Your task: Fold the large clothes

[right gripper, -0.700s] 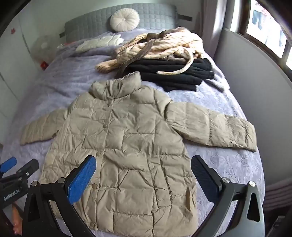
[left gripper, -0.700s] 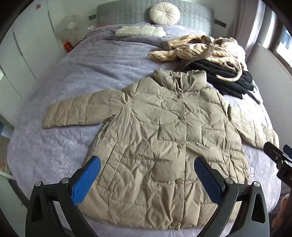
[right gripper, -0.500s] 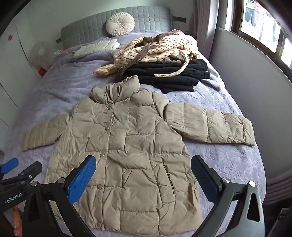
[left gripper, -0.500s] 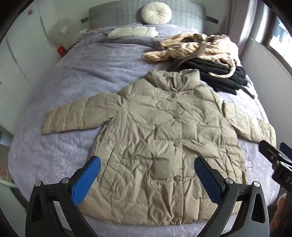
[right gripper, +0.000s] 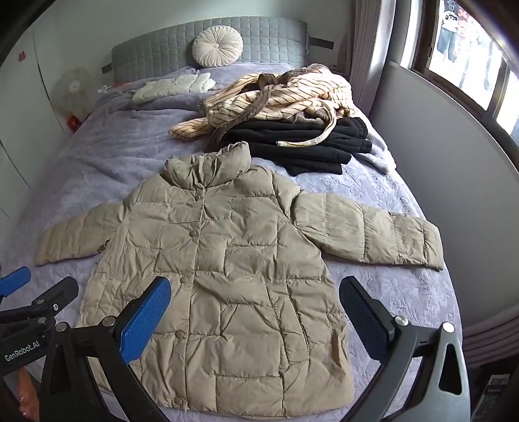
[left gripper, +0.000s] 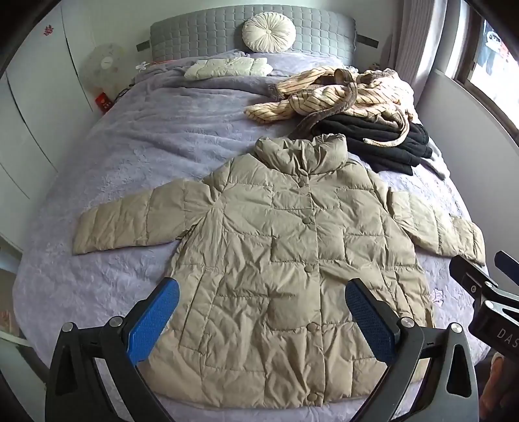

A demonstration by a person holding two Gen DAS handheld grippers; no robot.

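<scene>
I see a bed (left gripper: 136,155) covered in a lilac textured spread, with a grey quilted headboard (left gripper: 201,35) against a pale wall. 1 round cream cushion (left gripper: 269,31) leans on the headboard. To the left stand white wardrobe doors (left gripper: 29,107) and a white fan (left gripper: 105,63). On the right, daylight comes through a dark-framed window (right gripper: 467,55) above a grey ledge, beside a pale curtain (right gripper: 373,42).
</scene>
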